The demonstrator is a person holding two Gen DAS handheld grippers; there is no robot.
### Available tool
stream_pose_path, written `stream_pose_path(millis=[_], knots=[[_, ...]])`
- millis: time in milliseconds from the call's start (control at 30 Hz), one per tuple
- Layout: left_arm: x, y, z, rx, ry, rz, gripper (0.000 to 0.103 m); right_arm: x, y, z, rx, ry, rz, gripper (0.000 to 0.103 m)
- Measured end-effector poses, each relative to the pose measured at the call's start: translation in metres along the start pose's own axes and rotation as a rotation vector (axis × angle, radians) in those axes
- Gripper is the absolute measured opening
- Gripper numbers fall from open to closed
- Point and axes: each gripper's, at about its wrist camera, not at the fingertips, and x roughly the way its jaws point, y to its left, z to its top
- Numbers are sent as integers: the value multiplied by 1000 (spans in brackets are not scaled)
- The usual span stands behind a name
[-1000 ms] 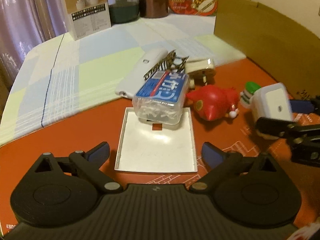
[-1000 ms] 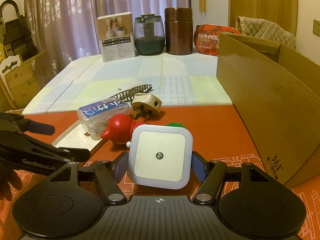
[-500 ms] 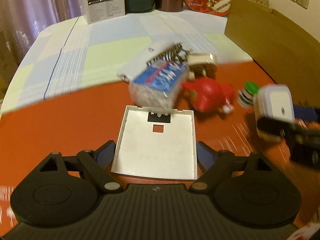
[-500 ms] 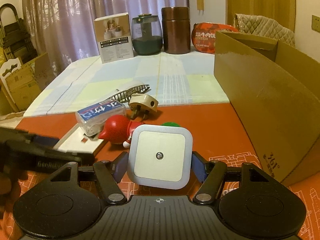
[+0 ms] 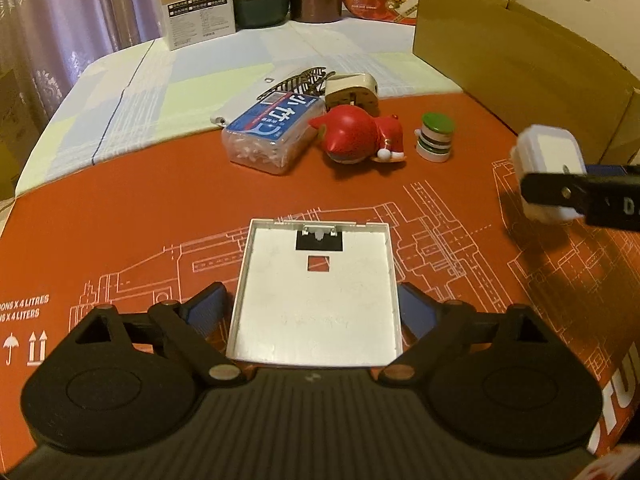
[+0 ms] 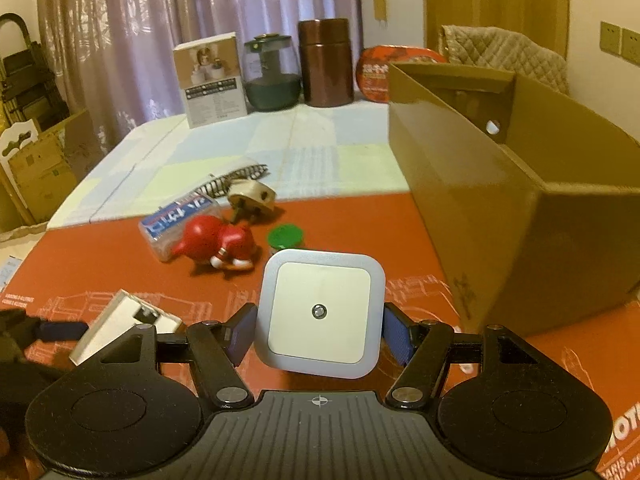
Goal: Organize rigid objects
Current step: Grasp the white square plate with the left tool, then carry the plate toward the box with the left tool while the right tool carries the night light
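- One second earlier the white square tray [image 5: 316, 300] lay with its far edge under the clear plastic box with the blue label [image 5: 272, 132]. Now the tray was free of it, between the blue pads of the left claw [image 5: 314, 312] on the red mat [image 5: 120, 216], well apart from the box.
- The jaws of the left claw had just been opening a little again. Whether its pads pressed the tray edges, I could not tell; they stood just beside them.
- The right claw [image 6: 318, 330] was clenched on the white night light [image 6: 320, 312], as before, and the cardboard box [image 6: 500, 184] now looked closer on its right.
- I judged the night light would go into that box next, and the tray after it.
- The red toy figure [image 5: 356, 136], green-topped spool [image 5: 436, 136] and beige plug [image 5: 352, 88] waited unsorted.
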Motion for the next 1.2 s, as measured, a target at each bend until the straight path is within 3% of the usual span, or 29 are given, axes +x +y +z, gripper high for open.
stream_pose_path(millis=[300, 433, 800, 1200], knots=[[3, -2, 1, 13, -9, -20, 89, 0, -2, -4, 3, 14, 13, 63], [3, -3, 3, 3, -16, -13, 83, 2, 1, -5, 6, 19, 20, 63], [0, -2, 4, -66, -2, 10, 82, -2, 2, 0, 11, -3, 33, 63], [-43, -8, 14, -165, -67, 16, 82, -28, 1, 7, 5, -59, 44, 63]])
